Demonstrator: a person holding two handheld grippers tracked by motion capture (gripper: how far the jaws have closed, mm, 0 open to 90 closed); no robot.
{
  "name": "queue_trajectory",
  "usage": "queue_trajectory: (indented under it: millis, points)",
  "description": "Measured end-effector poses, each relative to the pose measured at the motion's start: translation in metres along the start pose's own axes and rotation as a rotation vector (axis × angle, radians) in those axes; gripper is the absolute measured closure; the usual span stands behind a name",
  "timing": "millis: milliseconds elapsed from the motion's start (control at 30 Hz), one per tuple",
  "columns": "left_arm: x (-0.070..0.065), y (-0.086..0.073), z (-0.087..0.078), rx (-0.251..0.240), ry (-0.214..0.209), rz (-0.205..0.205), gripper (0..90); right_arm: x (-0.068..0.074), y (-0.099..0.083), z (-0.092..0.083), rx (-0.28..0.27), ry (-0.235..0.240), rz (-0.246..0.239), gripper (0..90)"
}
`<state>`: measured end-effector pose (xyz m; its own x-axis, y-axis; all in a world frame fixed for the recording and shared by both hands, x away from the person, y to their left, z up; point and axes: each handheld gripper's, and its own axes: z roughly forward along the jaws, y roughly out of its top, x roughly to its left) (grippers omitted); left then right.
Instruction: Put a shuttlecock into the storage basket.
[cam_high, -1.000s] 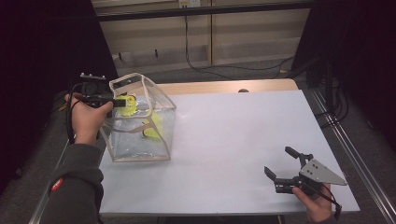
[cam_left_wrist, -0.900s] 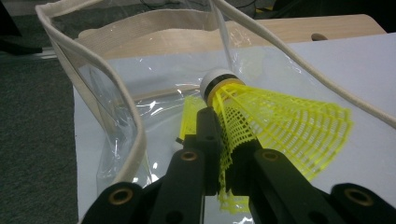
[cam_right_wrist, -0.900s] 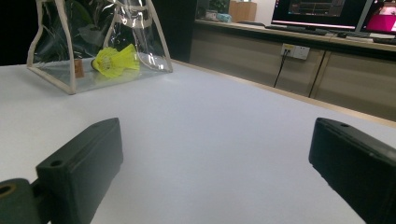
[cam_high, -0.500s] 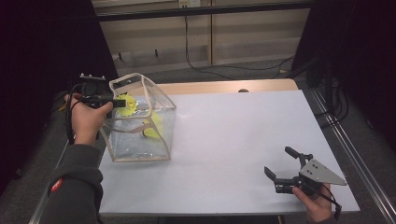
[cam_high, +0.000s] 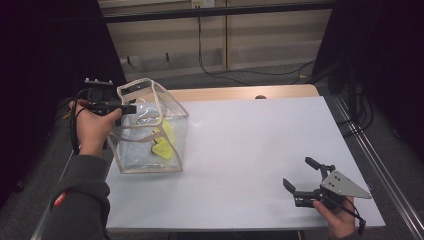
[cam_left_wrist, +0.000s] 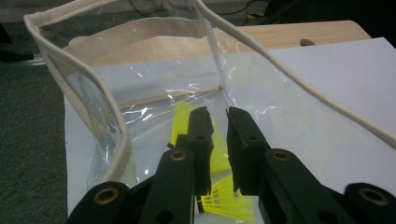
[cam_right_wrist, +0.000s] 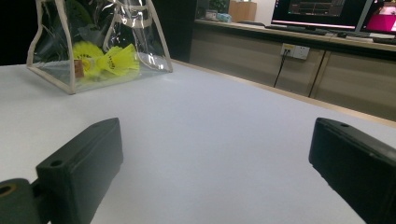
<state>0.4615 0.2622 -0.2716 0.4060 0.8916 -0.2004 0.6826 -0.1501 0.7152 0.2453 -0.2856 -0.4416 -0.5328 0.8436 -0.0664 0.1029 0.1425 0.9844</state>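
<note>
White covers the table (cam_high: 250, 150), the largest thing here. A clear plastic bag (cam_high: 150, 130) with cream piping stands at its nine o'clock edge, mouth up. Yellow shuttlecocks (cam_high: 162, 145) lie on the bag's floor (two at least, overlapping). The left gripper (cam_left_wrist: 217, 126) hangs over the bag's mouth, its jaws just opening to a narrow gap with nothing pinched between them. At five o'clock the right gripper (cam_high: 300, 177) rests wide open, empty.
</note>
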Motion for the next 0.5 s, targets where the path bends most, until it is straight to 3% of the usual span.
queue_trajectory:
  millis: [267,500]
  points:
    - [-0.009,0.004,-0.004,-0.013,-0.046,0.016,71.0,0.000,0.000,0.000,-0.002,-0.001,0.001,2.8]
    - [-0.022,0.008,-0.007,-0.037,-0.111,0.009,62.0,0.000,0.000,0.000,0.000,-0.002,-0.001,2.8]
